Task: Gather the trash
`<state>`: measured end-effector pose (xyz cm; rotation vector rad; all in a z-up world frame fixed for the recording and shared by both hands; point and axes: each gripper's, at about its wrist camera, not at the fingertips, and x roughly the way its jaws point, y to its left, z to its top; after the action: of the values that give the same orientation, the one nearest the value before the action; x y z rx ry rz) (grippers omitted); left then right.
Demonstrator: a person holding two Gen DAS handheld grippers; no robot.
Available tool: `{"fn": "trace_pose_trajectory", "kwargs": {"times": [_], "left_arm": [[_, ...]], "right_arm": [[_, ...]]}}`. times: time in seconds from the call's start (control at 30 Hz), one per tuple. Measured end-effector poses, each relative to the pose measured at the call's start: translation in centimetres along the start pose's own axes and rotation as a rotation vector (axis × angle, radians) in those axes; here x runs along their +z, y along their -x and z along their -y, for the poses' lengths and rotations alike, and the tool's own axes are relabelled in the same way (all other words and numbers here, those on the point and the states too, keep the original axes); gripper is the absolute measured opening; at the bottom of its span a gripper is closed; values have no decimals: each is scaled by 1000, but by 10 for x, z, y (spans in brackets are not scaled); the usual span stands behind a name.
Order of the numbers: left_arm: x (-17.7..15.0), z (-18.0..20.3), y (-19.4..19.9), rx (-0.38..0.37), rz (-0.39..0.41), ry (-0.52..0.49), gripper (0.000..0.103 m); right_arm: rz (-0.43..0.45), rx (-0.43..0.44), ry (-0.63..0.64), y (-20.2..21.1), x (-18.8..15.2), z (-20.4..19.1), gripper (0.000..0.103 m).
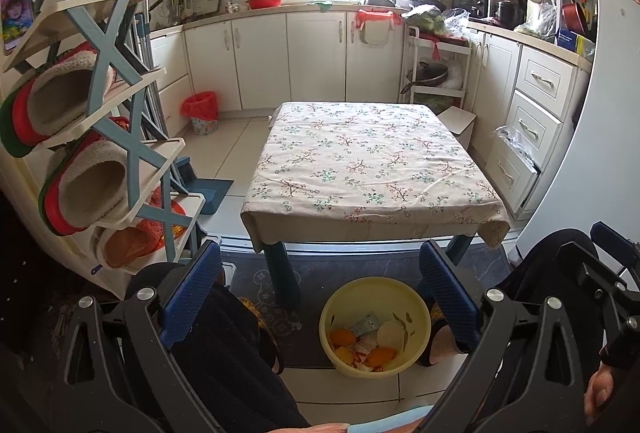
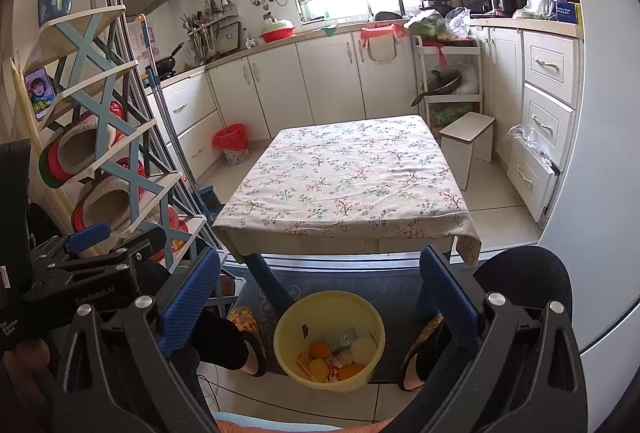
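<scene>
Trash: orange peels (image 1: 345, 337), a round white piece (image 1: 389, 333), a small grey-green packet (image 1: 366, 324) and some red-and-white wrappers lie together at the bottom of the yellow basin; what the smallest scraps are I cannot tell from these views.
Yellow basin (image 1: 416, 307): stands upright on the floor, just in front of the near edge of the table, between the person's two feet in patterned slippers (image 2: 248, 317).
Left gripper (image 1: 320, 297): blue ribbed fingers (image 1: 192, 289) spread wide apart, nothing between them; it is held above the basin and looks toward the table.
Right gripper (image 2: 320, 297): fingers (image 2: 448, 289) also spread wide, holding nothing; the basin shows in the gap between them.
Table (image 1: 496, 223): low, on blue legs (image 1: 286, 277), covered with a flowered tablecloth (image 1: 368, 161) that hangs over the near edge and both near corners.
Floor mat (image 1: 256, 281): dark, under the near legs of the table and partly under the basin.
Shoe rack (image 1: 132, 105): white shelves with blue crossed braces, to the left of the table, with fluffy slippers (image 1: 68, 93) on it.
Red-lined bin (image 1: 200, 109): on the floor beyond the far left corner of the table, near the cabinets.
White stool (image 2: 468, 141): beside the far right corner of the table.
</scene>
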<state>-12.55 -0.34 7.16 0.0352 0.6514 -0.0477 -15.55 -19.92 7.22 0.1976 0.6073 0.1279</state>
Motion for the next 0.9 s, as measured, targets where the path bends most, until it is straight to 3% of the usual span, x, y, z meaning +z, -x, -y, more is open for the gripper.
{"fn": "trace_pose_trajectory", "kwargs": {"times": [0.9], "left_arm": [[-1,-6,0,2,1,-2,95]], "right_arm": [[-12,3,6,-2,-2,1,96]]}}
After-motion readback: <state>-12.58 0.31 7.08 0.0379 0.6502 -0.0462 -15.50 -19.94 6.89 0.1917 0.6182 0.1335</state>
